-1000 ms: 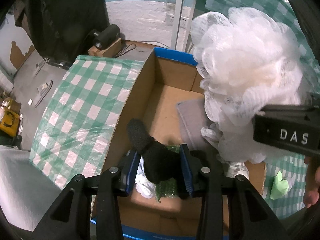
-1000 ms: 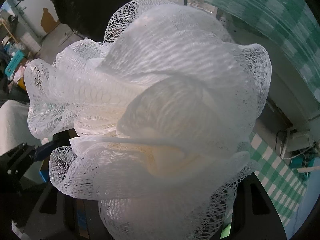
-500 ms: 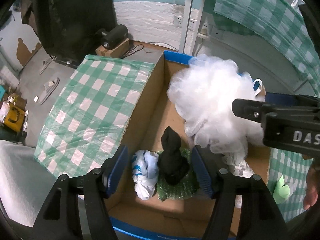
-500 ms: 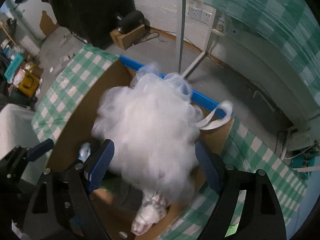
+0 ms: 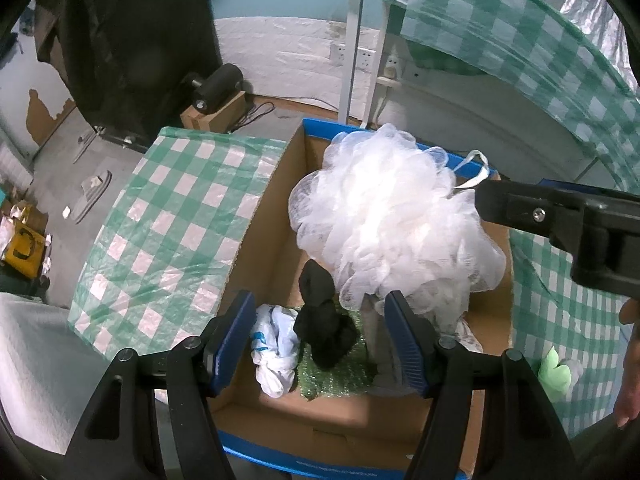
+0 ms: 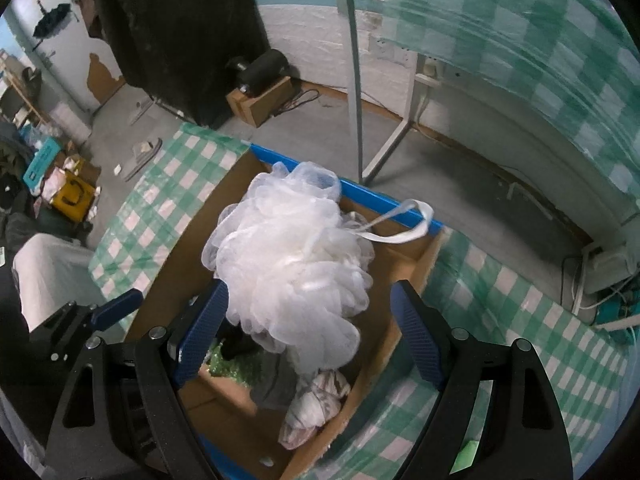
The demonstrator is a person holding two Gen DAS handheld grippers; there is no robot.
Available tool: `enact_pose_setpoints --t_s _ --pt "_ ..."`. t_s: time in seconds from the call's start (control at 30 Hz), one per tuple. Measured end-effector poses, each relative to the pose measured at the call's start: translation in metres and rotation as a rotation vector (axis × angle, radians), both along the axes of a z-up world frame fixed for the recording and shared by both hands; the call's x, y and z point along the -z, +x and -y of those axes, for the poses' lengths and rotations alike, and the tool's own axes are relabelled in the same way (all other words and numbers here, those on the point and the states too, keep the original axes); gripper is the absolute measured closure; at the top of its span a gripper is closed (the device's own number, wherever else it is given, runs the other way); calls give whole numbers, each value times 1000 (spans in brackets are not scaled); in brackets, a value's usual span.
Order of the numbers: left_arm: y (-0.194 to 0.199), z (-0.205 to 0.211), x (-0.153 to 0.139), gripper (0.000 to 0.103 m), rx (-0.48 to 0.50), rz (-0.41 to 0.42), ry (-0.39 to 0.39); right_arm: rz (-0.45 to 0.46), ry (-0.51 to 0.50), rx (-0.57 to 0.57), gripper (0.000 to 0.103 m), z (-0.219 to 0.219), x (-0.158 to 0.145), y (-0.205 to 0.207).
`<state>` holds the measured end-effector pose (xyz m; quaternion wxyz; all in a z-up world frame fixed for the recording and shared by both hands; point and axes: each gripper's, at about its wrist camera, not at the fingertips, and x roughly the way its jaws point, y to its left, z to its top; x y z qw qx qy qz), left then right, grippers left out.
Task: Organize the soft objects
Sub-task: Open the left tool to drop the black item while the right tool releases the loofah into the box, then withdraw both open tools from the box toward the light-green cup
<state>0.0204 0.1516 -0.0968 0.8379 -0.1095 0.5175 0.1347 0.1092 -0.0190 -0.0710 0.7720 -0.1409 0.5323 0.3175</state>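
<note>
A big white mesh bath pouf (image 5: 394, 220) lies in the open cardboard box (image 5: 264, 232); it also shows in the right wrist view (image 6: 292, 264), in the box (image 6: 404, 264). Below it in the box lie a black sock (image 5: 326, 320), a white and blue cloth (image 5: 276, 344), a green sparkly piece (image 5: 340, 372) and a pale bundle (image 6: 316, 404). My left gripper (image 5: 322, 344) is open and empty above the sock. My right gripper (image 6: 308, 332) is open and empty above the pouf.
The box stands on a green and white checked tablecloth (image 5: 168, 216). A light green soft thing (image 5: 554, 372) lies on the cloth to the right of the box. The floor beyond holds table legs (image 6: 356, 80), a black roll on a wooden box (image 6: 260, 88) and clutter.
My left gripper opened and let the black sock drop into the box. My right gripper opened and let the pouf fall into the box. Both grippers rose.
</note>
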Motion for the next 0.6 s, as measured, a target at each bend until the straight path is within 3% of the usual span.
enact_pose_setpoints --t_s 0.6 --pt "-3 32 -23 31 71 53 17 22 18 109 20 50 -17 -9"
